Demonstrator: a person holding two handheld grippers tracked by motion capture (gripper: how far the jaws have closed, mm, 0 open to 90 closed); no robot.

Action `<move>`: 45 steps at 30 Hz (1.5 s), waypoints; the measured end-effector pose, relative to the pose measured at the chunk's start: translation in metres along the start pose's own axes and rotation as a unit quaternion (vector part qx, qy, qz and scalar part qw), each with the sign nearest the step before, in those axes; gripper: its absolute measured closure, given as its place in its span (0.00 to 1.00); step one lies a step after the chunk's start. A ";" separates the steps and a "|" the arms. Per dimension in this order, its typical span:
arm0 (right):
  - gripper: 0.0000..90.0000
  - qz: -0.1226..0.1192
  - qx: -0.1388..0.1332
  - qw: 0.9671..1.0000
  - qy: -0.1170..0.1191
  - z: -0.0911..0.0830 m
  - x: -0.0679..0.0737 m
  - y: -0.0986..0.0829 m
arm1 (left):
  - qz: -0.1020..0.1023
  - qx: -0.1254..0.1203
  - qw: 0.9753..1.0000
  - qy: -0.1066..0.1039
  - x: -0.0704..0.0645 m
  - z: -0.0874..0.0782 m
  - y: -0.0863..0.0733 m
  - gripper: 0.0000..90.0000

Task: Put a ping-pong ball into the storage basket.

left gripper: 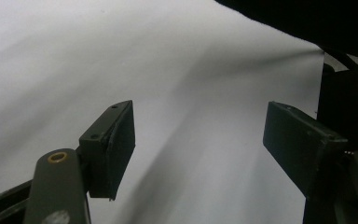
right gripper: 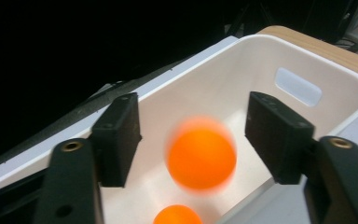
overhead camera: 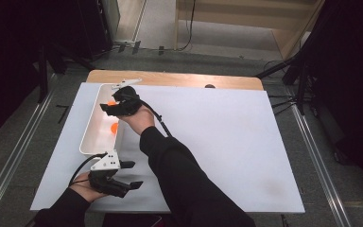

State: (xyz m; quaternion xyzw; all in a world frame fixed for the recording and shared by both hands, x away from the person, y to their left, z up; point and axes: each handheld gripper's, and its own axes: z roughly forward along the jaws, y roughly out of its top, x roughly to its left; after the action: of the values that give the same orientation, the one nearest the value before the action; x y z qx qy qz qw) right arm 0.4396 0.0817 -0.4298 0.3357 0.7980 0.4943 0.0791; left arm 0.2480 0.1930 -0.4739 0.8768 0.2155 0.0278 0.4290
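Dropping a ball into the bin looks like the step in hand. Right tongs [right gripper: 193, 140] hang over the white bin [right gripper: 307, 65], jaws wide, holding nothing. An orange ball [right gripper: 200, 158] sits blurred between the jaws, touching neither pad, so I judge it to be in free fall after release. A second orange ball [right gripper: 177, 215] lies lower in the bin, at 6 o'clock from the first.

To do this well: keep the jaws wide and steady until the ball clears them, stay centred over the bin and not near its rim, and lift straight up so the pads don't clip the ball or the bin wall. A low release would limit bounce-out; the ball is light and likely lively.

From the high view the right tongs [overhead camera: 109, 107] hover above the bin [overhead camera: 90, 138], which sits on the left side of the counter [overhead camera: 227, 142]. An orange ball [overhead camera: 115, 127] shows on the bin floor at about 6 o'clock from the tongs.

Left tongs [left gripper: 198, 135] are wide open and empty over bare white counter. In the high view they [overhead camera: 130, 174] rest at 6 o'clock from the bin, just off its near end, well apart from both balls.
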 end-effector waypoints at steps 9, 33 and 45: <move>0.31 -0.008 0.003 1.000 0.020 -0.001 0.005 -0.001 | 0.000 0.001 1.000 0.000 0.000 0.000 0.000 0.28; 0.25 -0.019 0.023 0.999 0.023 -0.040 0.002 -0.012 | 0.002 0.004 1.000 0.003 0.001 0.002 -0.001 0.28; 0.25 -0.010 0.011 1.000 0.026 -0.071 -0.012 -0.033 | 0.001 0.007 1.000 0.005 0.001 0.002 -0.001 0.28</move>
State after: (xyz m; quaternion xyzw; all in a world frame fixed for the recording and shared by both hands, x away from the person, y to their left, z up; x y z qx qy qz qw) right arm 0.4007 0.0123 -0.4247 0.3155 0.8083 0.4934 0.0601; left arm 0.2486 0.1922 -0.4761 0.8800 0.2168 0.0311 0.4216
